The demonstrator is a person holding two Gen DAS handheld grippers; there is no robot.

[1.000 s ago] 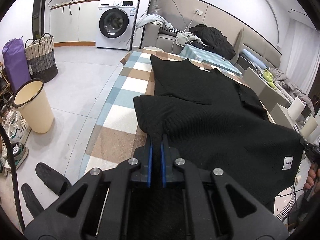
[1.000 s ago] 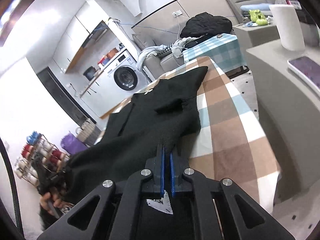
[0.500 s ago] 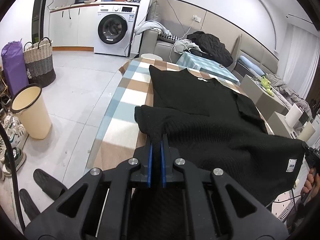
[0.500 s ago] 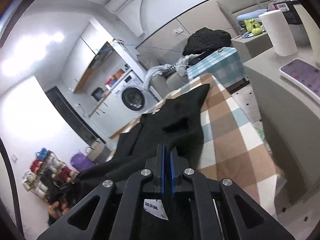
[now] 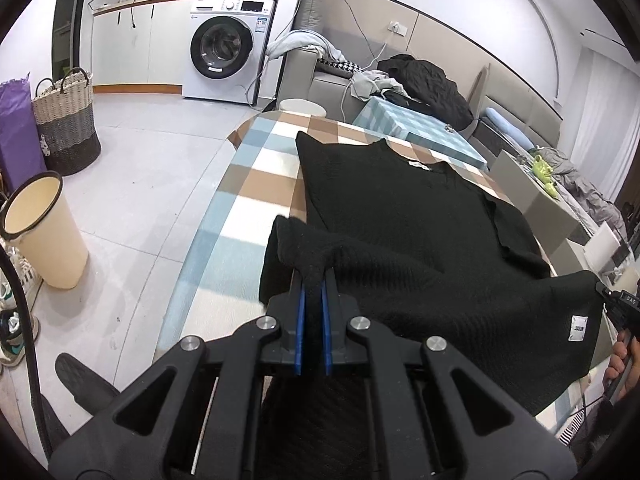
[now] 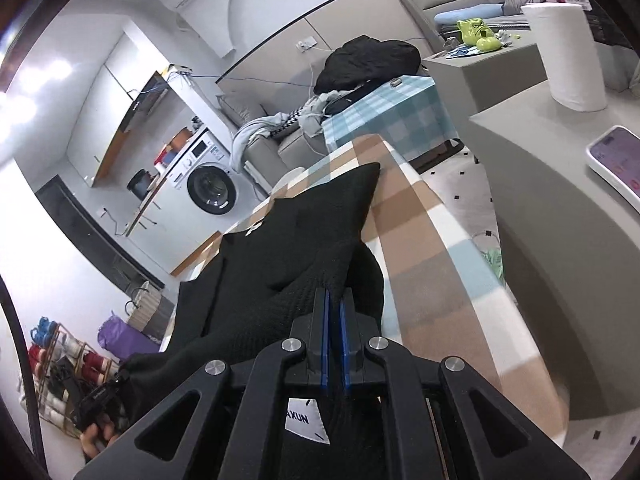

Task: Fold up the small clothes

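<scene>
While its neckline half lies flat on the checked-cloth counter (image 5: 256,184), the black knit sweater (image 5: 400,208) has its hem lifted; left tongs (image 5: 314,320) pinch one hem corner. Fold judged barely begun. Counter edge lies just left; bare cloth beyond.

Right view: right tongs (image 6: 335,340) clamp the labelled hem corner; counter edge runs alongside, with a grey cabinet (image 6: 560,208) near.

We note bare checked tabletop (image 5: 256,184) left of the black top (image 5: 400,208), passable for a claw. Right of it, only a narrow strip (image 6: 432,240), with a grey counter (image 6: 560,216) bearing a paper roll (image 6: 568,52) just beside the edge.
</scene>
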